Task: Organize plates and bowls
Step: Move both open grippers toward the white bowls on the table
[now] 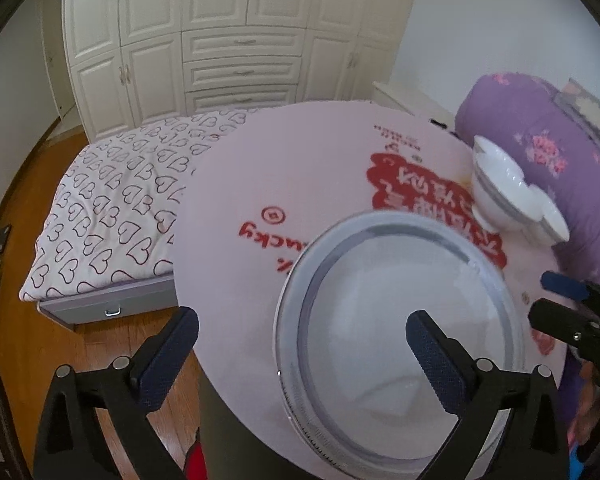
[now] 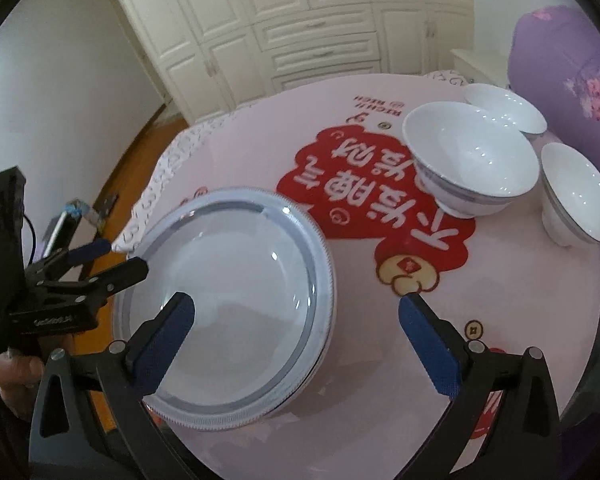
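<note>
A stack of white plates with a grey ring (image 1: 396, 320) (image 2: 236, 304) lies on the round pink table (image 1: 260, 184) (image 2: 380, 380) near its front edge. Three white bowls stand at the far right: a large one (image 2: 468, 156) (image 1: 496, 184), a small one (image 2: 576, 196) (image 1: 548, 220) and another behind (image 2: 504, 106). My left gripper (image 1: 300, 340) is open, its jaws astride the plates' left rim; it also shows in the right wrist view (image 2: 112, 260). My right gripper (image 2: 296, 320) is open above the plates' right rim; it also shows in the left wrist view (image 1: 556, 300).
A purple flowered quilt roll (image 1: 540, 152) (image 2: 568, 80) lies right behind the bowls. A bed with a heart-print cover (image 1: 112, 208) stands left of the table, over a wooden floor (image 1: 16, 320). White wardrobes (image 1: 236, 40) line the back wall.
</note>
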